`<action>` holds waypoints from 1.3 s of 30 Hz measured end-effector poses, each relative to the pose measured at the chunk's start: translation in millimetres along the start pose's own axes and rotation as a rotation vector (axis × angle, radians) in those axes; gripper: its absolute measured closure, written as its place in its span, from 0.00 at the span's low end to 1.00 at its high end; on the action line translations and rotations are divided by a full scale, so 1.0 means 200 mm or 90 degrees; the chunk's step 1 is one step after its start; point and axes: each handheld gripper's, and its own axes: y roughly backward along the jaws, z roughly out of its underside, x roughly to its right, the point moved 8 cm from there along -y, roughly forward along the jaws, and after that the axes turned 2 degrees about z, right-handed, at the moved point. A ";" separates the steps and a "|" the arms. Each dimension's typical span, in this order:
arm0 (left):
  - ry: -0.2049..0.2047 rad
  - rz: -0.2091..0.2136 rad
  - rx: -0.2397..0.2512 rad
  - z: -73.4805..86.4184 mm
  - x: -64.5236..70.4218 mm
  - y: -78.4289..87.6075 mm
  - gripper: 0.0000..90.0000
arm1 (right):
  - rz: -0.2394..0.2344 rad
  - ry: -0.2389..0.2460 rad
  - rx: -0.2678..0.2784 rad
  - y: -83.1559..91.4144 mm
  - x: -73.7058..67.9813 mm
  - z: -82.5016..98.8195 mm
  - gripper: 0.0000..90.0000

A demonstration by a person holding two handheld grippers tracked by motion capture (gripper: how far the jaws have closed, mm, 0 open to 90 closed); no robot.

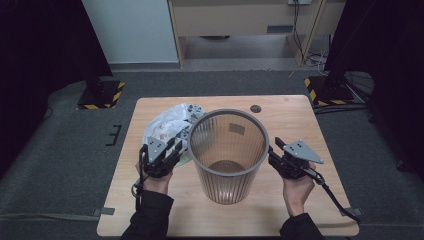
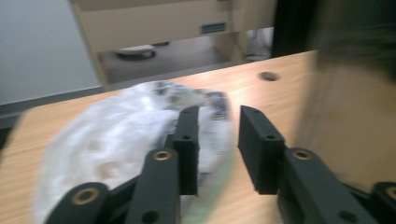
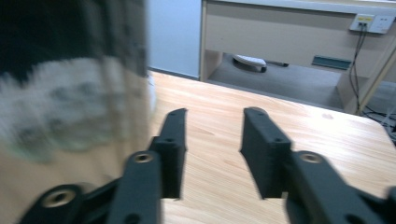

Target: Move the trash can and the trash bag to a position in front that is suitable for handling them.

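The tall ribbed translucent plastic waste bin with a grey rim stands upright mid-counter, apparently unlined. The crumpled clear plastic bag lies on the pale wooden counter just behind-left of it — so lining the bin, if that is the job, looks barely begun. The left claw hovers at the bag's near edge, jaws parted, nothing pinched. The right claw sits beside the bin's wall, jaws apart and empty. The bag looks thin, wrinkled, faintly printed.

Ribbed translucent bin upright mid-table; crumpled plastic bag touching.
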 end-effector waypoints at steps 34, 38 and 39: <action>-0.040 -0.058 -0.291 0.65 -0.43 -0.24 0.51 | -0.081 0.022 -0.249 -0.04 0.38 0.73 0.20; -0.026 -0.055 -0.298 0.66 -0.42 -0.18 0.53 | -0.079 0.020 -0.269 -0.03 0.38 0.77 0.19; -0.004 -0.048 -0.300 0.68 -0.40 -0.14 0.53 | -0.080 0.029 -0.274 -0.04 0.38 0.78 0.19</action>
